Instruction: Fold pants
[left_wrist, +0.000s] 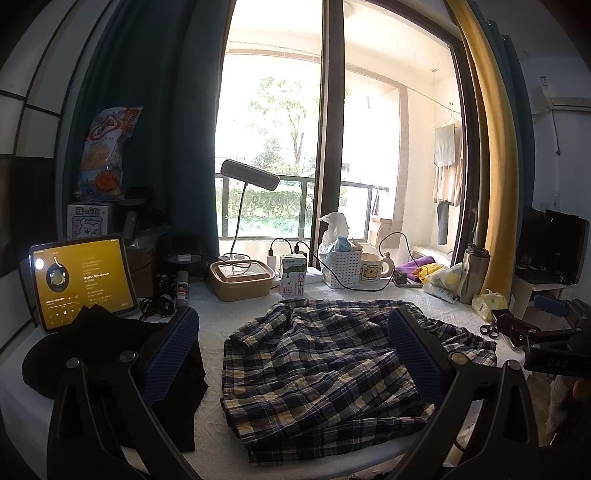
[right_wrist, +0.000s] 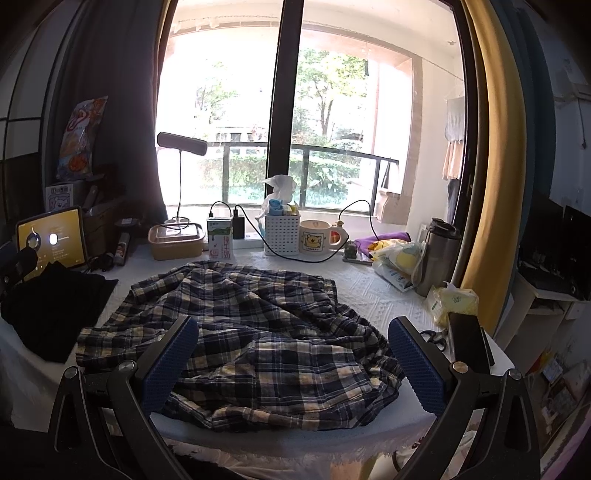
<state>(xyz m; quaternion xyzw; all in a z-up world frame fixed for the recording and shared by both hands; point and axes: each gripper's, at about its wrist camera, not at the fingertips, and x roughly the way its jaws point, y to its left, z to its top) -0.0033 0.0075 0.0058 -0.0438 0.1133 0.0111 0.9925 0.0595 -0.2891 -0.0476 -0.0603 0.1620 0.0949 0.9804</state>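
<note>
Black cloth (left_wrist: 110, 354): heaped at the far left of my table (right_wrist: 369, 291), beside the tablet (left_wrist: 81, 280).
My left gripper (left_wrist: 293, 354): fingers spread wide, holding nothing, above the near edge.
Plaid pants (right_wrist: 243, 339): rumpled and unfolded in the middle of the white-covered table.
My right gripper (right_wrist: 293, 362): fingers wide apart, empty, over the pants' near edge.
Scissors (right_wrist: 436, 338): right of the pants.

Bright window (left_wrist: 273, 147) behind cluttered table (left_wrist: 369, 295); blue curtain (left_wrist: 147, 110) left; yellow curtain (left_wrist: 491, 147) right.
</note>
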